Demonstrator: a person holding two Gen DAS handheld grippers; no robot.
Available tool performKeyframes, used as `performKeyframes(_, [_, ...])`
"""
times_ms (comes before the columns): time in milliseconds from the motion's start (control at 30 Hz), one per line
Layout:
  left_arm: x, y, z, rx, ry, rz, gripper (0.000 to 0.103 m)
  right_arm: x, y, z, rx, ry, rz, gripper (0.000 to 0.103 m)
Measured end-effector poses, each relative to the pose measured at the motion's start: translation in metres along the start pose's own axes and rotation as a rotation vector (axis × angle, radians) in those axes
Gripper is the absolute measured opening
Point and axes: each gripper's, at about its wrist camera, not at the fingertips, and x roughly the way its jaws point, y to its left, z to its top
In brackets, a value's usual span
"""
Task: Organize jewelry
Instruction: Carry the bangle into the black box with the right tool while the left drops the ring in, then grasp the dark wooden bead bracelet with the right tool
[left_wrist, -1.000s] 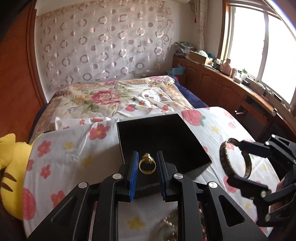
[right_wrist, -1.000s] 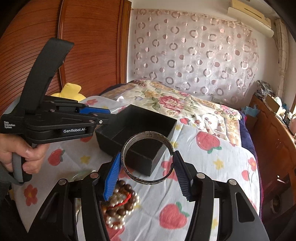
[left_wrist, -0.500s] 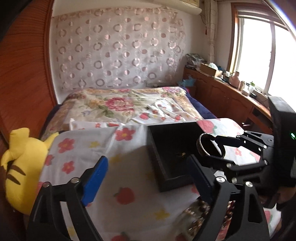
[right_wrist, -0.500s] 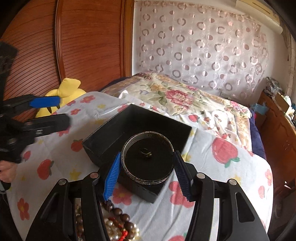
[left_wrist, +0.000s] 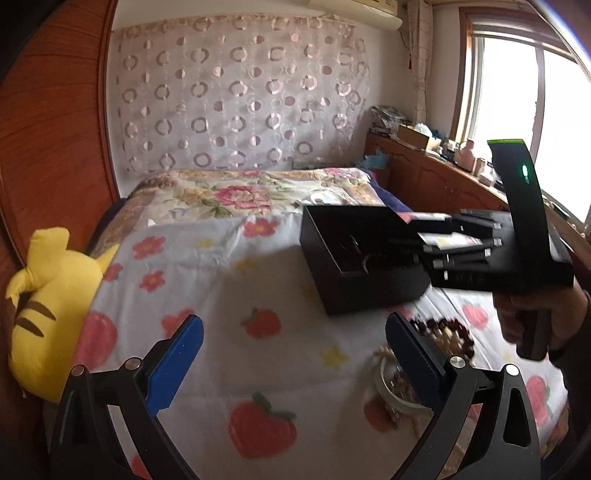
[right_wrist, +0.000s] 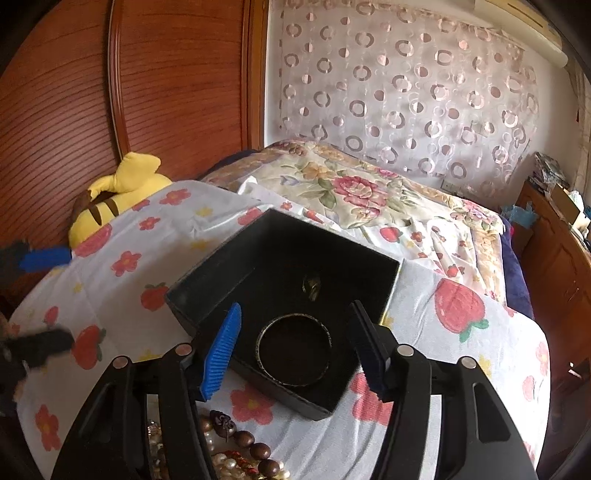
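A black open box (right_wrist: 207, 295) sits on the fruit-print sheet; it also shows in the left wrist view (left_wrist: 369, 295). Inside lie a metal bangle (right_wrist: 293, 349) and a gold ring (right_wrist: 311, 286). My right gripper (right_wrist: 293, 347) is open just above the box, its jaws on either side of the bangle and clear of it. My left gripper (left_wrist: 293, 354) is wide open and empty, low over the sheet to the left of the box. A pile of bead and pearl jewelry (right_wrist: 236, 446) lies in front of the box, also in the left wrist view (left_wrist: 447, 336).
A yellow plush toy (left_wrist: 48, 299) lies at the bed's left edge against the wooden headboard (right_wrist: 74, 110). A clear ring-shaped item (left_wrist: 397, 391) lies by the left gripper's right finger. A floral quilt (right_wrist: 354, 192) covers the far bed. A wooden cabinet (left_wrist: 443, 184) stands right.
The right gripper opened and let go of the bangle, which now lies in the box. The left gripper, having dropped the ring in the box, moved back and left, wide open.
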Motion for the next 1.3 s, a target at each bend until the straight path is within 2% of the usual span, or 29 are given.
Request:
performKeyframes(167, [-0.01, -0.011, -0.018, 0.01, 0.012, -0.017, 0.095, -0.029, 0.003, -0.015, 0.001, -0.023, 0.016, 0.062])
performKeyframes(333, [-0.02, -0.019, -0.037, 0.011, 0.028, -0.042, 0.095, -0.051, 0.015, -0.046, -0.027, 0.002, 0.041, 0.062])
performKeyframes(400, [-0.024, -0.02, -0.043, 0.009, 0.034, -0.05, 0.095, -0.055, 0.023, -0.056, -0.044, 0.013, 0.064, 0.058])
performKeyframes(567, [-0.03, -0.022, -0.054, 0.027, 0.048, -0.045, 0.095, -0.059, 0.049, -0.069, -0.098, 0.05, 0.127, 0.041])
performKeyframes(633, [-0.032, -0.022, -0.056, 0.026, 0.049, -0.048, 0.095, -0.059, 0.059, -0.072, -0.125, 0.063, 0.146, 0.038])
performKeyframes(733, [-0.034, -0.019, -0.059, 0.018, 0.053, -0.048, 0.095, -0.05, 0.073, -0.076, -0.163, 0.103, 0.152, 0.028])
performKeyframes(833, [-0.034, -0.018, -0.062, 0.017, 0.057, -0.046, 0.095, -0.042, 0.076, -0.077, -0.165, 0.13, 0.142, 0.024])
performKeyframes(1033, [-0.037, -0.019, -0.065, 0.036, 0.051, -0.045, 0.095, -0.028, 0.076, -0.073, -0.15, 0.17, 0.133, 0.024])
performKeyframes(1100, [-0.038, -0.02, -0.065, 0.039, 0.05, -0.047, 0.095, -0.026, 0.077, -0.072, -0.158, 0.178, 0.128, 0.019])
performKeyframes(1133, [-0.038, -0.02, -0.066, 0.041, 0.051, -0.046, 0.095, -0.027, 0.077, -0.072, -0.158, 0.178, 0.132, 0.016])
performKeyframes(1300, [-0.038, -0.022, -0.068, 0.041, 0.058, -0.05, 0.095, -0.048, 0.066, -0.069, -0.129, 0.113, 0.127, 0.015])
